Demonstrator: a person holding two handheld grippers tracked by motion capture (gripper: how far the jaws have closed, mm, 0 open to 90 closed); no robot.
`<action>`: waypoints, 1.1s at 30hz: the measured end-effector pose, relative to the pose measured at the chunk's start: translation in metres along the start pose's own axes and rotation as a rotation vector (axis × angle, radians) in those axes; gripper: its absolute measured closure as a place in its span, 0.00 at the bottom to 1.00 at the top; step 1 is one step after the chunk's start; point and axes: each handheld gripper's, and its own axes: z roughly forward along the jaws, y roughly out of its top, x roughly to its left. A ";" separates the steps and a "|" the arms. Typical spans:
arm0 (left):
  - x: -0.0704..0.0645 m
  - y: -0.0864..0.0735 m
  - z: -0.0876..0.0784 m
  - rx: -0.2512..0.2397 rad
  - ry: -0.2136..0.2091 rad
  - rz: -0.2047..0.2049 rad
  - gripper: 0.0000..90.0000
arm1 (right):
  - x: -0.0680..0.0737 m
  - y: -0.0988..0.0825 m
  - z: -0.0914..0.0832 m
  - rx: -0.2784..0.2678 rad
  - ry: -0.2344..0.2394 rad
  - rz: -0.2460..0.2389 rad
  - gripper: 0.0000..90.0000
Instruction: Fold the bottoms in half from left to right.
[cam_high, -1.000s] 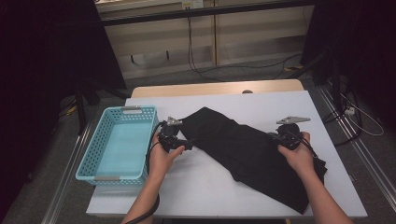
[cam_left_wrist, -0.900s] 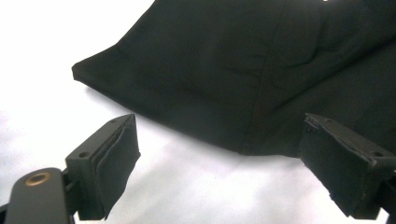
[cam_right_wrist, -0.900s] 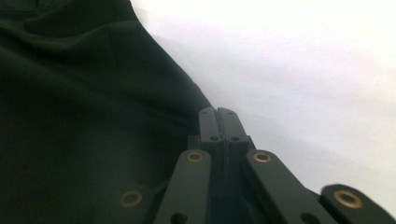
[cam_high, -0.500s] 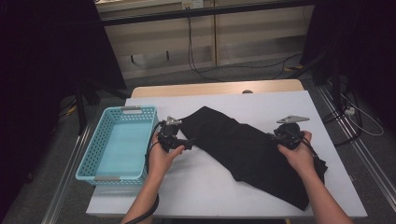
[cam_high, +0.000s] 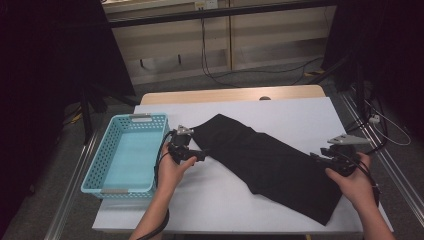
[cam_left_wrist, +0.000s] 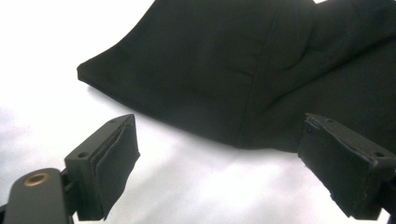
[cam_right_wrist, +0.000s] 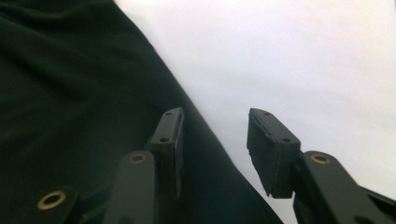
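Both forearms enter from the bottom edge of the high view. Left hand (cam_high: 172, 167) holds the black two-jaw left gripper (cam_high: 201, 154) low, pointing right, jaws wide apart with nothing between the pads. Right hand (cam_high: 356, 182) holds the black two-jaw right gripper (cam_high: 315, 155) with grey three-cornered top plate, pointing left; its jaws have just been opening, gap part-open, nothing pinched.
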 end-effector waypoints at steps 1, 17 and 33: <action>0.000 0.000 0.000 -0.002 0.000 -0.002 0.14 | -0.003 -0.003 -0.002 0.003 -0.003 -0.001 0.69; -0.001 -0.002 -0.004 -0.016 0.012 0.000 0.14 | -0.012 -0.027 0.006 0.113 -0.025 -0.023 0.80; -0.004 -0.001 -0.003 -0.010 0.011 0.012 0.14 | -0.016 -0.012 0.014 0.017 -0.033 -0.027 0.89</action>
